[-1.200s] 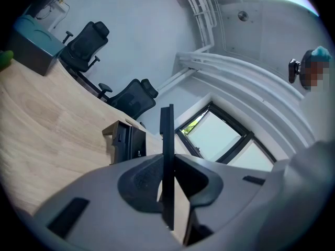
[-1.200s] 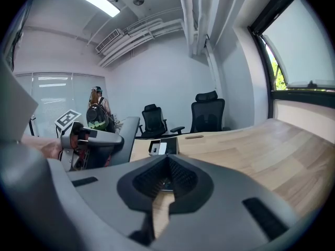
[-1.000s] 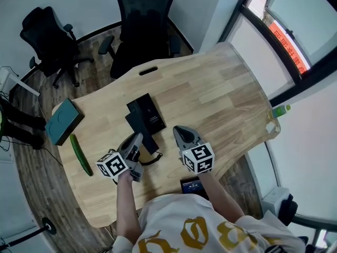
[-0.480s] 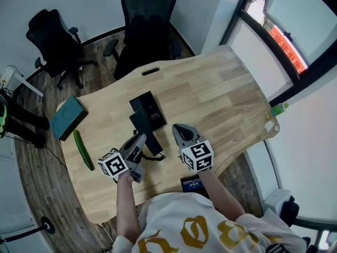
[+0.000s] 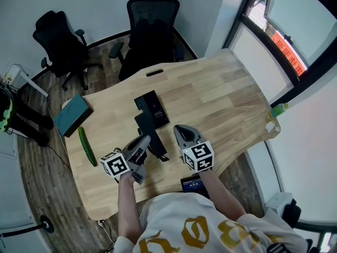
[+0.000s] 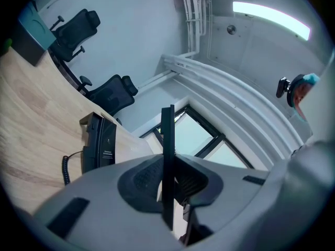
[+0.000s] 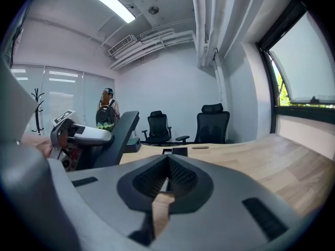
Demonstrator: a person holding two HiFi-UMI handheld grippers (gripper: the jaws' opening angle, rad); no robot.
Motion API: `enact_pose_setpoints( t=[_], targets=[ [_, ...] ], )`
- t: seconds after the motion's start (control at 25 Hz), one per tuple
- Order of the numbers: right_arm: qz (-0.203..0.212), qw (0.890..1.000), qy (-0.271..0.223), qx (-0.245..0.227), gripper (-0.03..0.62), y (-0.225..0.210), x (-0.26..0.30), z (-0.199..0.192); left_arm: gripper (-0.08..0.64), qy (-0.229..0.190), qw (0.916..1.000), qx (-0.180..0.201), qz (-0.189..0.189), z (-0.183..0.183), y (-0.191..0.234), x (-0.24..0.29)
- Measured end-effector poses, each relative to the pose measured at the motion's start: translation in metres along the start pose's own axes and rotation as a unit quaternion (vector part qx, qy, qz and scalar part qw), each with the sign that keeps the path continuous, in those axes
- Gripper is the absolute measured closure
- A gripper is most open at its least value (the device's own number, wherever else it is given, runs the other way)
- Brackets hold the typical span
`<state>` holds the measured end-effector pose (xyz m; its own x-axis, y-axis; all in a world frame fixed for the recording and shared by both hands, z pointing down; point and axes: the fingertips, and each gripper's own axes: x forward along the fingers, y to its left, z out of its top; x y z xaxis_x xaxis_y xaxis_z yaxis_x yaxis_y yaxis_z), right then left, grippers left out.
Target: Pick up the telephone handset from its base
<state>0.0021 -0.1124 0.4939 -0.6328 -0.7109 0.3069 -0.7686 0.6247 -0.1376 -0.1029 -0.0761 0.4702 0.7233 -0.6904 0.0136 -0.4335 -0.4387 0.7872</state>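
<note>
The black telephone base (image 5: 152,106) lies flat in the middle of the wooden desk (image 5: 221,94). My left gripper (image 5: 144,141) is shut on the black handset (image 5: 151,132), held just in front of the base and lifted off it. In the left gripper view the handset (image 6: 167,161) stands edge-on between the jaws, with the base (image 6: 99,143) and its coiled cord (image 6: 65,167) beyond. My right gripper (image 5: 179,130) hovers to the right of the handset with its jaws together and nothing in them. The right gripper view shows the raised handset (image 7: 118,135) at the left.
A green cucumber (image 5: 87,146) and a teal box (image 5: 72,115) lie at the desk's left edge. A dark tablet (image 5: 190,184) sits at the near edge. Black office chairs (image 5: 152,20) stand behind the desk. A green bottle (image 5: 281,108) stands at the right, beyond the desk's edge.
My left gripper has risen with the handset, drawing it away from the base. The right gripper has shifted only slightly.
</note>
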Motion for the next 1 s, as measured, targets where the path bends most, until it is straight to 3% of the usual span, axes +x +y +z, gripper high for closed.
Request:
enact_pose_setpoints(
  t=[0.56, 1.0],
  targets=[
    [-0.023, 1.000, -0.019, -0.006, 0.588, 0.004, -0.016, 0.005, 0.488, 0.006, 0.9997, -0.006, -0.022, -0.011, -0.015, -0.012],
    [-0.017, 1.000, -0.013, -0.008, 0.588, 0.008, -0.016, 0.003, 0.488, 0.009, 0.9995, -0.008, -0.030, -0.009, -0.014, -0.015]
  ],
)
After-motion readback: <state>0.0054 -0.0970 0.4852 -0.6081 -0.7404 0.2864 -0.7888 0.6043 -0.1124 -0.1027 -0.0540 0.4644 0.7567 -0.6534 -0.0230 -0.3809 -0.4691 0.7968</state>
